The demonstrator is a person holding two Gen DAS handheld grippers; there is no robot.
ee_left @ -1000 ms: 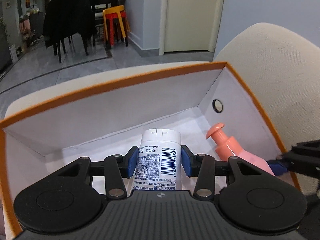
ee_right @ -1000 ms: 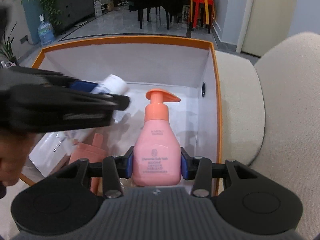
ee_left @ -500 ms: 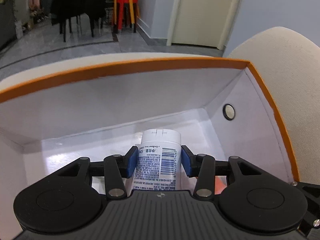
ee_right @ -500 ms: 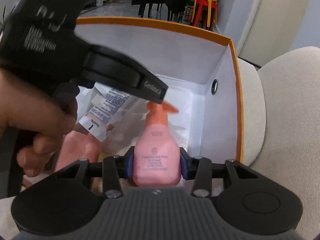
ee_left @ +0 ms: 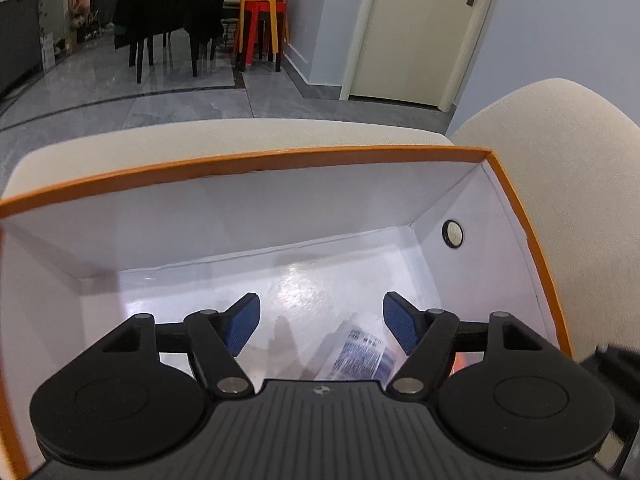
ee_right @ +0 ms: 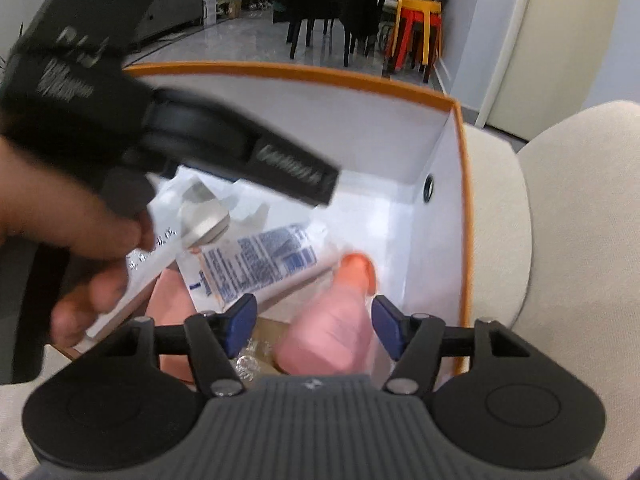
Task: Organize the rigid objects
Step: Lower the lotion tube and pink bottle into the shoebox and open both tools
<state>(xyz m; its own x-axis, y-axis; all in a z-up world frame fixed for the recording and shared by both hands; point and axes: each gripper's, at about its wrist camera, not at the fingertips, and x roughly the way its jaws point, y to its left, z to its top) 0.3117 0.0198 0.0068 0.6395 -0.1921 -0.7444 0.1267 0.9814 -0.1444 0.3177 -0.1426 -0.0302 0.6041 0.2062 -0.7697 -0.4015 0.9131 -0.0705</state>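
Note:
An orange-rimmed white box (ee_left: 248, 158) sits on a beige sofa; it also shows in the right wrist view (ee_right: 466, 216). My left gripper (ee_left: 321, 330) is open above the box floor; a white tube with a blue barcode label (ee_left: 362, 354) lies blurred below it. In the right wrist view the same tube (ee_right: 260, 260) lies in the box. My right gripper (ee_right: 314, 330) is open; the pink pump bottle (ee_right: 332, 336) is blurred between its spread fingers, inside the box. The left gripper's body (ee_right: 168, 120) crosses the upper left of that view.
More items lie in the box: a white flat tube (ee_right: 148, 268), a pink item (ee_right: 172, 292) and a foil piece (ee_right: 248, 356). Beige sofa cushions (ee_right: 568, 240) surround the box. Chairs and stools (ee_left: 260, 20) stand far behind.
Both grippers have opened. The white tube has dropped from my left gripper into the box, and the pink pump bottle has been let go by my right gripper and is moving.

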